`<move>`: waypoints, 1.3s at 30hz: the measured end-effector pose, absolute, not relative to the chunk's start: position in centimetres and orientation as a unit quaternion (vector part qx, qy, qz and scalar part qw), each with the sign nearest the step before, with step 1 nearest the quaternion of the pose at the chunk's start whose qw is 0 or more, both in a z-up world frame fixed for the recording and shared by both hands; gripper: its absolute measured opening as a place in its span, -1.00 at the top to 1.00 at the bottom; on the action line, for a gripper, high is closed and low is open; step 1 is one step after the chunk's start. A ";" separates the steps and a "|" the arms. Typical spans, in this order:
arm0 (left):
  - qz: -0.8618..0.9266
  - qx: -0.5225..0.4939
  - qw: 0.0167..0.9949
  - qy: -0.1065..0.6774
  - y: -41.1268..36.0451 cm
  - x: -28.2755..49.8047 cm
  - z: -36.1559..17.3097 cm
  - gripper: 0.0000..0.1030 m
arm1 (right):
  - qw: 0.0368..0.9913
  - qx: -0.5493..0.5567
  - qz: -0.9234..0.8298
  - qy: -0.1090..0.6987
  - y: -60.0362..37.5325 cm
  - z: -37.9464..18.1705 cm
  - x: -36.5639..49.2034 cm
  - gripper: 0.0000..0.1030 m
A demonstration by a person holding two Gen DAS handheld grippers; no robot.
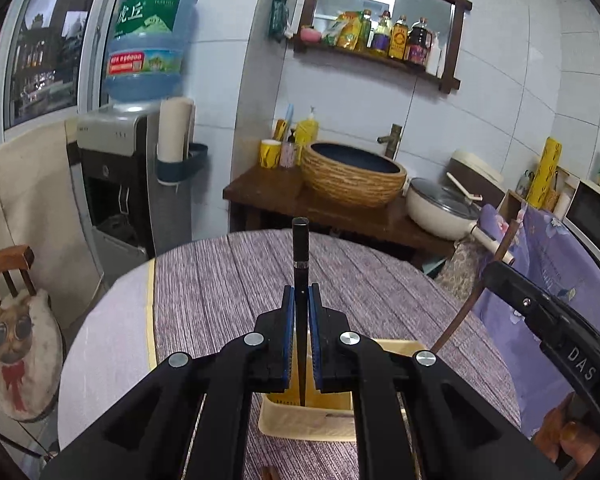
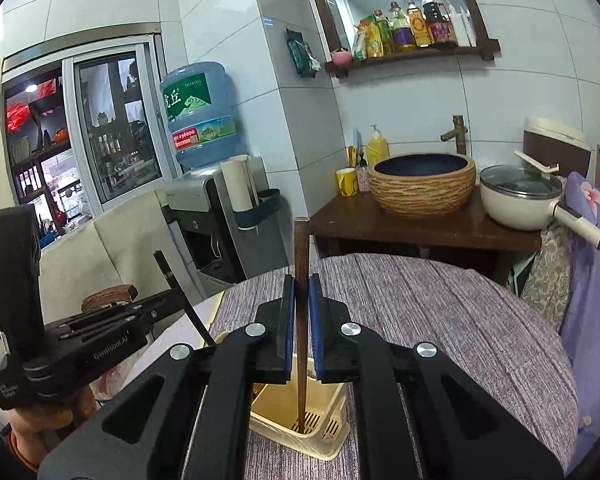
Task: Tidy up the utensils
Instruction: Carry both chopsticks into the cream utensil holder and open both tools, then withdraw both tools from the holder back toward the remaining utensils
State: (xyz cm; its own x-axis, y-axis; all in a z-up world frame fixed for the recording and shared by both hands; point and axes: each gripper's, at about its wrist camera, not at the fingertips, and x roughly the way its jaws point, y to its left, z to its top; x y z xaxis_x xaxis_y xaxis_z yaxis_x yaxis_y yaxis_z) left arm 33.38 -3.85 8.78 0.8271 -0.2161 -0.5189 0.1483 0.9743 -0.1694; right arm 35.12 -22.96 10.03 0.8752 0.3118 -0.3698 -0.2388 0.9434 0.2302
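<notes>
My left gripper [image 1: 300, 292] is shut on a black chopstick [image 1: 301, 256] held upright, its lower tip reaching into a cream plastic utensil holder [image 1: 320, 420] on the round table. My right gripper [image 2: 299, 282] is shut on a brown wooden chopstick [image 2: 301, 248], also upright, its tip inside the same slotted holder [image 2: 300, 416]. In the right wrist view the left gripper [image 2: 172, 300] shows at the left with the black chopstick [image 2: 180, 296] slanting down toward the holder. The right gripper's body [image 1: 548, 316] shows at the right of the left wrist view.
The table wears a purple striped cloth [image 1: 228, 288] [image 2: 440, 304]. Behind it stand a dark wooden counter with a woven basin [image 1: 352, 172], a lidded cream pot [image 1: 440, 208], a water dispenser [image 1: 140, 120], and a chair with a cat cushion [image 1: 16, 340].
</notes>
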 end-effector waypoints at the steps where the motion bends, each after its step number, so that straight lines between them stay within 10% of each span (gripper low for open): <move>1: -0.096 -0.059 0.953 0.282 -3.9 33.5 8.5 0.85 | 0.963 0.088 0.142 0.209 -22.9 9.8 35.3 0.84; 14: -0.099 -0.056 0.947 0.302 -4.1 34.1 6.7 0.85 | 0.959 0.117 0.136 0.221 -23.8 7.7 36.3 0.83; 17: -0.103 -0.052 0.949 0.294 -4.2 33.7 7.1 0.80 | 0.959 0.120 0.130 0.221 -23.9 7.5 36.2 0.58; 19: -0.105 -0.050 0.951 0.285 -4.0 32.9 7.5 0.57 | 0.960 0.125 0.127 0.215 -24.1 7.4 35.8 0.01; 21: -0.106 -0.054 0.955 0.271 -3.8 31.8 7.8 -0.01 | 0.964 0.117 0.121 0.205 -24.1 7.4 35.0 0.01; 26: -0.098 -0.066 0.963 0.243 -3.0 28.5 8.0 -0.53 | 0.968 0.097 0.121 0.197 -24.2 7.0 32.5 0.01; 39: -0.041 -0.022 0.945 0.324 0.2 23.1 0.9 -0.58 | 0.954 0.054 0.073 0.285 -26.4 -0.3 25.4 -0.36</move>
State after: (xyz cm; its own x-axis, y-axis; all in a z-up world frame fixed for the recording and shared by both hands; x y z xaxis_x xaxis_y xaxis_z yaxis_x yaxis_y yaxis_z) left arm 23.13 0.20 0.91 0.7871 -0.0916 -0.6101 0.0629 0.9957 -0.0684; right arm 25.35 -26.42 -0.32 0.8270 0.1706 -0.5357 -0.1095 0.9835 0.1442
